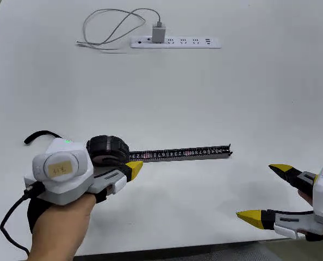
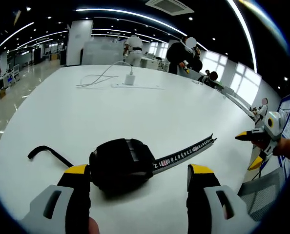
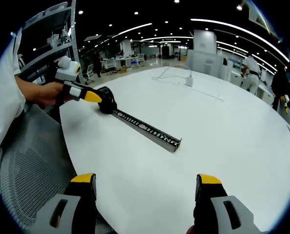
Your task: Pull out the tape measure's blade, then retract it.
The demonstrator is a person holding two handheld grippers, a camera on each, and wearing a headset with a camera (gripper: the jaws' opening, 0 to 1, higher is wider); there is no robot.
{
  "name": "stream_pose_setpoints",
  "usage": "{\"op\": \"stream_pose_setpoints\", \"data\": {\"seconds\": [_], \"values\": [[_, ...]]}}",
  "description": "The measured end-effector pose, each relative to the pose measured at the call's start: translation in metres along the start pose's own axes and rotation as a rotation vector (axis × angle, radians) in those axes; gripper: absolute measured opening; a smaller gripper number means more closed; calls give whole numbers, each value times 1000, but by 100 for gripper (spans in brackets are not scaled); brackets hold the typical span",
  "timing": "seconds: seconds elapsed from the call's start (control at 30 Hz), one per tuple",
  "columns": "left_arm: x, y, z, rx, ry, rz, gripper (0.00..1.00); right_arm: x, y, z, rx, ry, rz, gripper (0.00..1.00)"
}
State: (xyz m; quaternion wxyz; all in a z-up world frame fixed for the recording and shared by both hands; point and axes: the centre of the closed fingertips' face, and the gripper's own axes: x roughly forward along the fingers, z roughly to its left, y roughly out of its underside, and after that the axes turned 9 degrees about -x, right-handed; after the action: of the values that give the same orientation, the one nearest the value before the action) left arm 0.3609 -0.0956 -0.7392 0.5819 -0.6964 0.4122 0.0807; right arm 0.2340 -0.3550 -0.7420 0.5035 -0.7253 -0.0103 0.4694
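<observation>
The tape measure (image 1: 108, 150) is seen lying on the white tabletop (image 1: 216, 92), its black case set between the fingers of the left gripper (image 2: 138, 171). Those fingers are spread wide. One yellow-tipped finger sits just beside the case, seemingly touching it, while the other stands apart with bare tabletop between, so nothing is clamped.

The blade (image 1: 186, 153) is drawn out flat from the case toward the right gripper (image 1: 265, 191). That gripper is held well apart from the blade's end, its fingers wide open and empty.

White numerals are printed along the black blade. Runs of single digits up to 9 can be read in the left gripper view, and red marks are picked out among them in the head view. A yellow sticker (image 1: 59, 169) is carried on the left gripper's housing, its handwriting too small to be read.

A black strap (image 1: 41, 136) lies just beside the case, on the side away from the blade. Far beyond the case, a white power strip (image 1: 175, 42) is laid out with a white charger (image 1: 158, 33) plugged in and a looped cable (image 1: 110, 27).

The hooked end of the blade is shown clearly in the right gripper view. Standing people (image 2: 134, 48) at distant benches are brought in by the left gripper view.
</observation>
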Motion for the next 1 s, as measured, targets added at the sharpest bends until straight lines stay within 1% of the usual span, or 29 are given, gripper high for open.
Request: {"op": "stream_pose_setpoints", "data": {"seconds": [0.1,0.17,0.2,0.3,0.37,0.47,0.5,0.6,0.73,0.83,1.0], "values": [[2,-1,2,-14,-39,-10,77,2,-3,-2,-12,-6,0,80],[4,0,2,-3,-54,-10,77,3,-5,-4,-18,-9,-3,78],[4,0,3,-7,-61,-15,77,3,-6,-5,-23,-9,-7,77],[5,-3,5,-43,-79,-36,76,5,-10,-8,-42,-15,-11,75],[7,-3,7,-51,-88,-43,75,7,-12,-11,-59,-20,-9,73],[7,-3,9,-43,-105,-55,72,8,-14,-14,-68,-26,-7,71],[7,-3,10,-43,-109,-59,71,9,-15,-15,-71,-30,-5,70],[7,-4,11,-67,-116,-73,70,12,-17,-18,-96,-45,0,67],[10,-4,12,-79,-122,-73,71,17,-20,-23,-113,-56,3,63],[12,-4,16,-92,-132,-71,68,20,-24,-27,-131,-69,2,60],[14,-3,17,-105,-146,-72,69,24,-29,-32,-164,-93,10,56]]}}
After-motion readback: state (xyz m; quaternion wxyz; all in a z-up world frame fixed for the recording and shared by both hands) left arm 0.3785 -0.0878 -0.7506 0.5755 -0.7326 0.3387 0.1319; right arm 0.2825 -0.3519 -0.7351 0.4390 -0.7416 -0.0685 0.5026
